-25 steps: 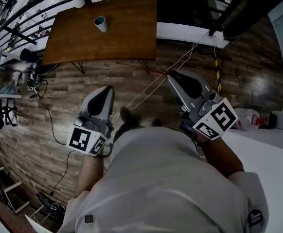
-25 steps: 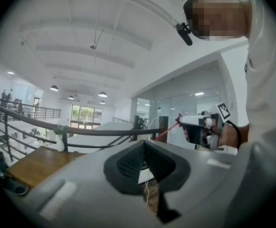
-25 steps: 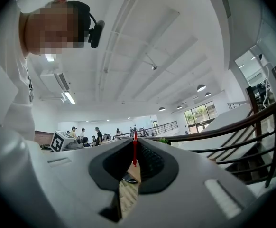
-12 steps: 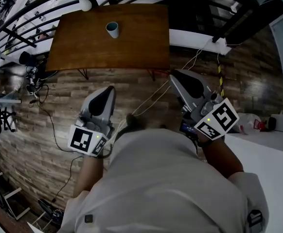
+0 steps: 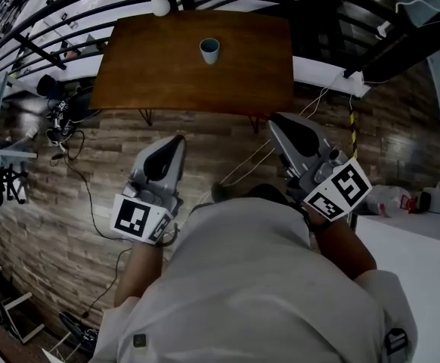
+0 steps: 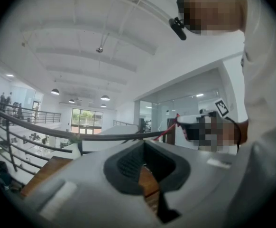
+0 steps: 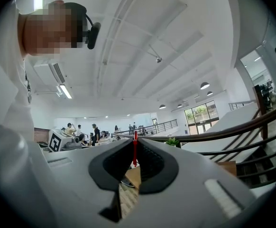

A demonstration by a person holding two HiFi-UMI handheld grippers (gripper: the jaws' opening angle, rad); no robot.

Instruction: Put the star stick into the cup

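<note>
Person (image 5: 258, 278) standing on a plank floor (image 5: 91, 180), a gripper held close in each hand.
The left gripper (image 5: 176, 138) had its jaws pressed together, nothing between them. The right gripper (image 5: 276, 119) pinched the star stick (image 7: 135, 149), of which only a thin red shaft showed, upright at the jaw tips. Farther off, a small blue cup (image 5: 209, 50) stood upright on a brown wooden table (image 5: 152, 66), well apart from both grippers.
</note>
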